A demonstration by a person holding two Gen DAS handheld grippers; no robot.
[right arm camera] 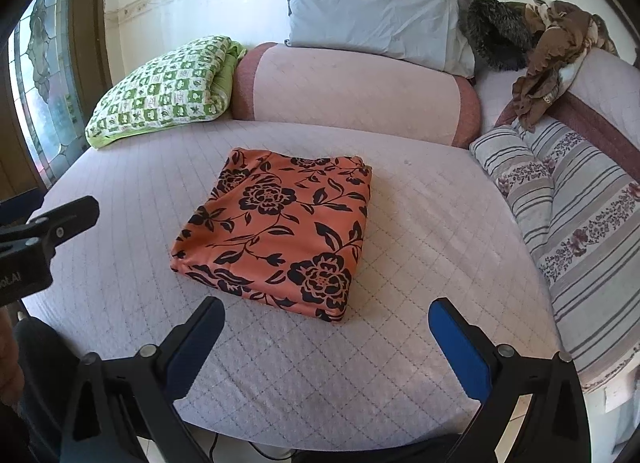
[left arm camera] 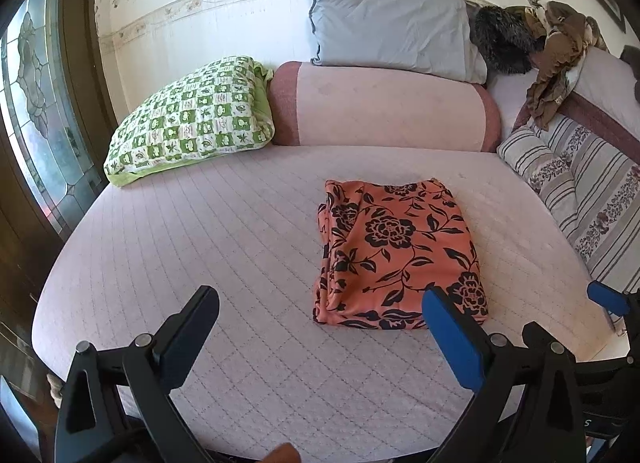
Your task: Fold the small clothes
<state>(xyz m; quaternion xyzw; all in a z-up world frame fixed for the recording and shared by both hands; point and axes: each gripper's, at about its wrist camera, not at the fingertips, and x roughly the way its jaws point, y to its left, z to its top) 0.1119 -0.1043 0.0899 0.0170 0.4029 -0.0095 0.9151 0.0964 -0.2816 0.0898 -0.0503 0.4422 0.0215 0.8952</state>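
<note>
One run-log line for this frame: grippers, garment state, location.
left gripper: open, empty | right gripper: open, empty | orange floral garment: folded rectangle, untouched | on quilted bed cover | both grippers at near edge

A bed (right arm camera: 400, 223) covered in a pale quilted spread carries a folded orange cloth (right arm camera: 280, 231) with black flowers near its middle; a green checked pillow (right arm camera: 160, 91) lies at the far left corner; a pink bolster (right arm camera: 352, 91) runs along the back; striped cushions (right arm camera: 560, 215) line the right side.

Orange garment (right arm camera: 276, 231) with black flowers — folded into a flat rectangle on the bed (right arm camera: 420, 263).
</note>
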